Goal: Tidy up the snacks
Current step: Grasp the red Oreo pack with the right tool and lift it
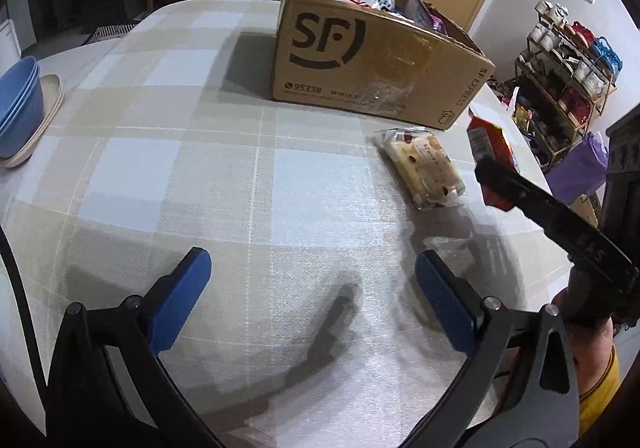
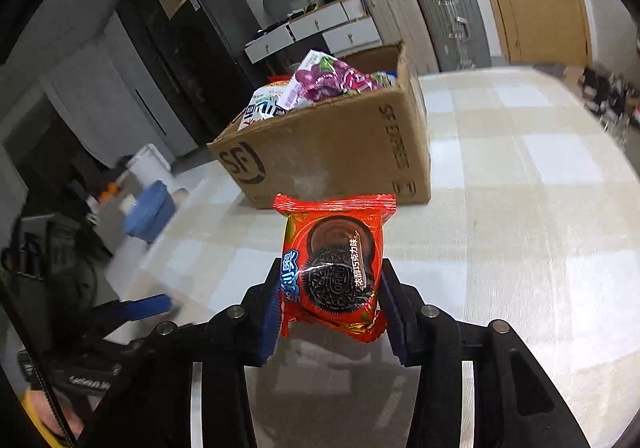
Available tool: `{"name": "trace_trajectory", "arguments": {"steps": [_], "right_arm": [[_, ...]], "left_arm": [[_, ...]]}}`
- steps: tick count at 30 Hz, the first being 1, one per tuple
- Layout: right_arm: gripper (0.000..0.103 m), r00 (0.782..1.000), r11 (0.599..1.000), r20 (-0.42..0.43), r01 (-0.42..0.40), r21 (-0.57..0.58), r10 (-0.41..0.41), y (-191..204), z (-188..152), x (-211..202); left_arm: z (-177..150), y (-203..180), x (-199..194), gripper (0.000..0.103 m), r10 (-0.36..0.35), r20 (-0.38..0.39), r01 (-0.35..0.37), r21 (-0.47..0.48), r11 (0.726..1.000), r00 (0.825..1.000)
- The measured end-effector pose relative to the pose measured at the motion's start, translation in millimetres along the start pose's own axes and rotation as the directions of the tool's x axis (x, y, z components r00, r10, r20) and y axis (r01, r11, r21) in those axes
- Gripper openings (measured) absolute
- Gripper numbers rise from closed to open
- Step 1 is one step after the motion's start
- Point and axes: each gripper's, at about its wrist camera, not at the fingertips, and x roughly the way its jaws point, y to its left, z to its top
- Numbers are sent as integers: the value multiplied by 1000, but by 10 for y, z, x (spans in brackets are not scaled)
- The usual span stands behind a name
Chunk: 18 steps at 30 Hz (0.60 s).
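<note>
Between the right gripper's [image 2: 330, 312] blue pads sits a red cookie packet [image 2: 334, 268], clamped by its sides above the table [image 2: 520, 228], short of the cardboard box [image 2: 340, 152]. It looks light, crinkly and slippery, with brittle contents, so gentle pressure suits. Off to the side, the left gripper [image 1: 312, 296] gapes wide and empty near a wrapped bread pack [image 1: 424, 172].

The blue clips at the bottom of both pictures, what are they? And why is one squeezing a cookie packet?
They are grabbing tools that a person holds, one in each hand, each with a small camera looking along its jaws. In the left tool's picture, the left gripper is open over the checked tablecloth, where a bread packet lies near a cardboard box of snacks. In the right tool's picture, the right gripper is squeezing a red cookie packet, probably to put it in the box.
</note>
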Motion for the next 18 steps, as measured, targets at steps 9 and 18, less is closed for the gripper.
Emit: {"name": "trace_trajectory", "arguments": {"steps": [9,18], "right_arm": [[44,984,1000,178,14,26,-18,-221,-113,-574],[44,973,1000,232,-11,21,5,-283,-203,-754]], "left_arm": [[437,-390,185,102,-37,-33,36,-13,999,999],[854,-774,681,101,-25,-151,15,-70,997,988]]}}
